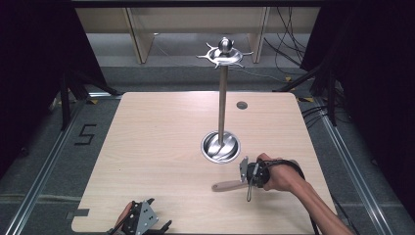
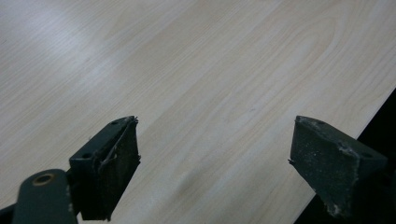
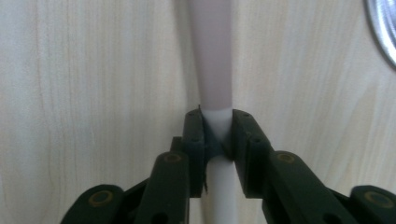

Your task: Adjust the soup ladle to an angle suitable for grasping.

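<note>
Utensil [image 1: 227, 185] with a pale wooden handle and a white shaft, lying flat on the light wood table [image 1: 156, 147] near its right front part, just in front of the round steel base of the rack. Right gripper [image 1: 246, 182], held in the person's right hand [image 1: 279, 177], with its jaws closed on the white shaft [image 3: 217, 122] where it meets the handle, pads pressing from both sides. Metal hanging rack [image 1: 223, 98], an upright pole topped by a ring of hooks, standing mid-table. Left gripper [image 1: 147, 220] at the table's front left edge, jaws spread wide over bare tabletop [image 2: 196, 84], nothing between them
</note>
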